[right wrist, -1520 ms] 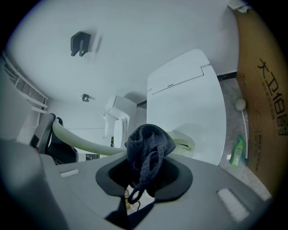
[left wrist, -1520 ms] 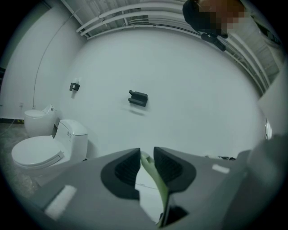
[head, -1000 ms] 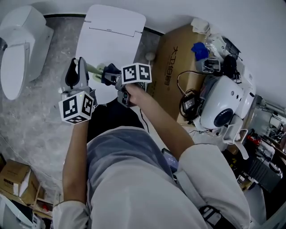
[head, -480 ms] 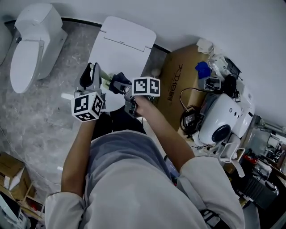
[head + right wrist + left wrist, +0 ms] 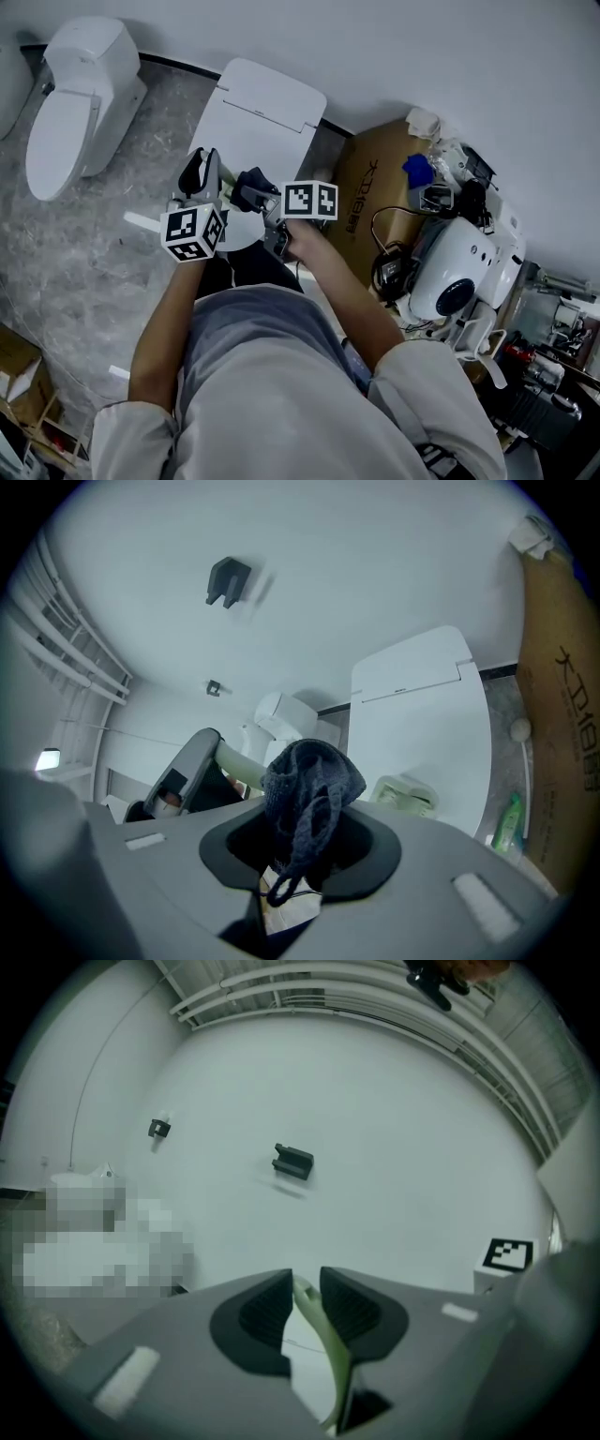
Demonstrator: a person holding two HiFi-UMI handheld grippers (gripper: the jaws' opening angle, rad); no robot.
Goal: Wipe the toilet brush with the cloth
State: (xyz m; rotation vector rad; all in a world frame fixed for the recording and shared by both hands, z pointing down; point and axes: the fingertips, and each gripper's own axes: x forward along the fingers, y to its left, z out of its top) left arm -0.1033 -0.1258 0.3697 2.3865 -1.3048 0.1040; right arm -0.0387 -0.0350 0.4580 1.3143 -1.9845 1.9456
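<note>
The toilet brush has a pale green handle (image 5: 330,1344), and my left gripper (image 5: 305,1299) is shut on it. In the head view the left gripper (image 5: 202,173) and the right gripper (image 5: 251,191) are close together over the white toilet lid (image 5: 267,108). My right gripper (image 5: 305,834) is shut on a dark blue knitted cloth (image 5: 309,782), which bunches up out of its jaws. The cloth sits against the handle (image 5: 236,759) right next to the left gripper (image 5: 183,775). Past the cloth shows a pale green and white piece (image 5: 405,795), apparently the brush head.
A second white toilet (image 5: 80,103) stands to the left on the grey marbled floor (image 5: 84,253). To the right of the lid are a brown cardboard box (image 5: 367,183), cables and a round white appliance (image 5: 459,272). A green bottle (image 5: 510,823) stands by the box.
The head view has swung, so both grippers show a little lower and to the right. They stay close together over the lid, and neither grip has changed.
</note>
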